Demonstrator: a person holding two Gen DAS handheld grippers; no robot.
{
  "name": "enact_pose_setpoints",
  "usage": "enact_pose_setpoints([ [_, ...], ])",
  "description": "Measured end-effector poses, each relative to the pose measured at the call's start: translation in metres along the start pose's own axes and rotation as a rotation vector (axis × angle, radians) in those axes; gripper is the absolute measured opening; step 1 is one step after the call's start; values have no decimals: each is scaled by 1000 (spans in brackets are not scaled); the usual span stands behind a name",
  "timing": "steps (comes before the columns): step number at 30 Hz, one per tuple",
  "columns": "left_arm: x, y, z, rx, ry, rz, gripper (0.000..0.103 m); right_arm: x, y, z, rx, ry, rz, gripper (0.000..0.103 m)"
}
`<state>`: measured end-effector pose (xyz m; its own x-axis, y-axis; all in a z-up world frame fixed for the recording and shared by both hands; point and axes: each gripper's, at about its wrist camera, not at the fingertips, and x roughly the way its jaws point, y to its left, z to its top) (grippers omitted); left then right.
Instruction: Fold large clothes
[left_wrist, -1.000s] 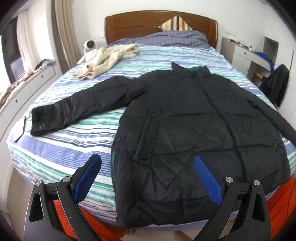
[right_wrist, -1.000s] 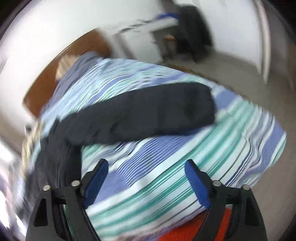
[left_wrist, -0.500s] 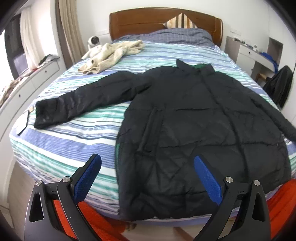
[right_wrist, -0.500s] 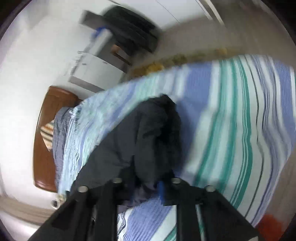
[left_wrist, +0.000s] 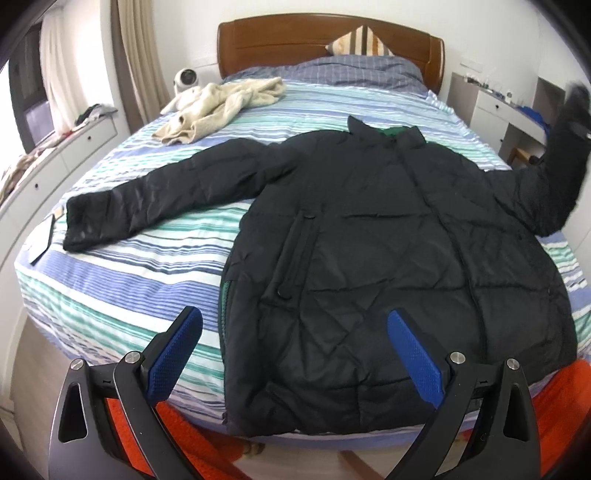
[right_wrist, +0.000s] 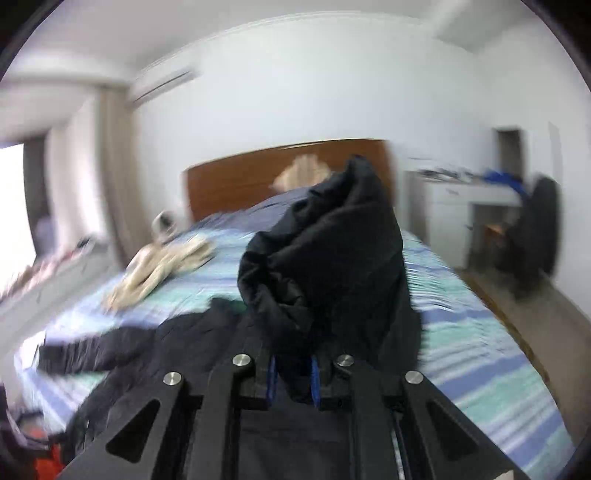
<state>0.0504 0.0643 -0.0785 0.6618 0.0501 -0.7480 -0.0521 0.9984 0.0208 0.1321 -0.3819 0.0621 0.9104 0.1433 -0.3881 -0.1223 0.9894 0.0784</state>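
Observation:
A large black quilted jacket (left_wrist: 388, 236) lies face up on the striped bed (left_wrist: 122, 280), collar toward the headboard. Its left sleeve (left_wrist: 155, 195) lies stretched out flat toward the bed's left edge. My left gripper (left_wrist: 291, 347) is open and empty, hovering above the jacket's lower hem. My right gripper (right_wrist: 291, 373) is shut on the jacket's right sleeve (right_wrist: 332, 254) and holds it lifted off the bed. In the left wrist view that sleeve (left_wrist: 557, 155) rises up at the far right.
A cream garment (left_wrist: 218, 107) lies at the bed's far left near a small white camera (left_wrist: 184, 79). Wooden headboard (left_wrist: 325, 44) and pillows at the back. White desk (left_wrist: 495, 107) stands to the right, drawers (left_wrist: 55, 162) on the left. Orange fabric (left_wrist: 184, 435) shows below the bed's foot.
My right gripper closed on the right sleeve's end, then lifted it and swung it up over the bed. My left gripper stayed open and drifted slightly.

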Motion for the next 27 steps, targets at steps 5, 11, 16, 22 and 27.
enact_pose_setpoints([
  [5, 0, 12, -8, 1, 20, 44, 101, 72, 73, -54, 11, 168, 125, 27],
  [11, 5, 14, -2, -15, 48, -18, 100, 129, 94, -133, 143, 472, 407, 84],
  [16, 32, -19, 35, 2, 109, -283, 100, 67, 82, -138, 160, 366, 455, 84],
  [22, 122, -110, 103, 86, 186, -419, 100, 12, 64, -161, 144, 363, 389, 84],
  [27, 184, -174, 127, 117, 312, -409, 28, -9, 46, -172, 173, 343, 360, 84],
])
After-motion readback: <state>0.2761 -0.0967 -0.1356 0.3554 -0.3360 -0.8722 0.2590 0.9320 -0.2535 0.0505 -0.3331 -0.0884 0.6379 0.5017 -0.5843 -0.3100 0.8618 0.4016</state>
